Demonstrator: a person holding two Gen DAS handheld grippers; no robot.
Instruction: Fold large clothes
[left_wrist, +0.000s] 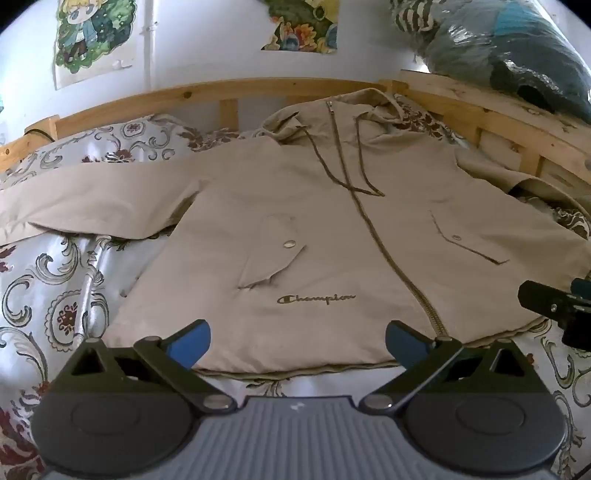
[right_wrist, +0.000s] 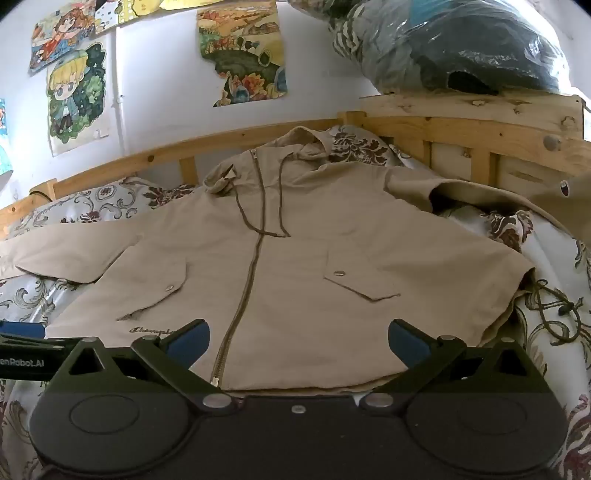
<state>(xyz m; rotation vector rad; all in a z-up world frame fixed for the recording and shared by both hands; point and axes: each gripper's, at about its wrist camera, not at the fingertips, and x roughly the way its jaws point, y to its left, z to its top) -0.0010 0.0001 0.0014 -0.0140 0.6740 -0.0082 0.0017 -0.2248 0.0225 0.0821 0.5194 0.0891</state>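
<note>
Jacket lay spread flat and face up on the bed, its zip closed from hem to collar and its hood at the far end against the headboard. Beige cloth carried a "Champion" logo low on the left front, below a snapped pocket flap; a second flap sat on the right front. Two dark drawcords trailed from the hood down over the chest. One sleeve stretched out to the left across the sheet, and the other sleeve ran to the far right, partly creased. A hem cord lay looped on the sheet just beside the jacket's right near corner.

Left gripper hung over the near hem left of the zip, its blue pads wide apart and nothing between them. Right gripper hung over the near hem right of the zip, likewise spread wide and holding nothing; whether either touched the cloth I could not tell. Each showed at the edge of the other's view.

Floral sheet covered the bed. Drawings hung on the white wall behind, and a plastic-wrapped bundle rested on top of the headboard at the far right.
</note>
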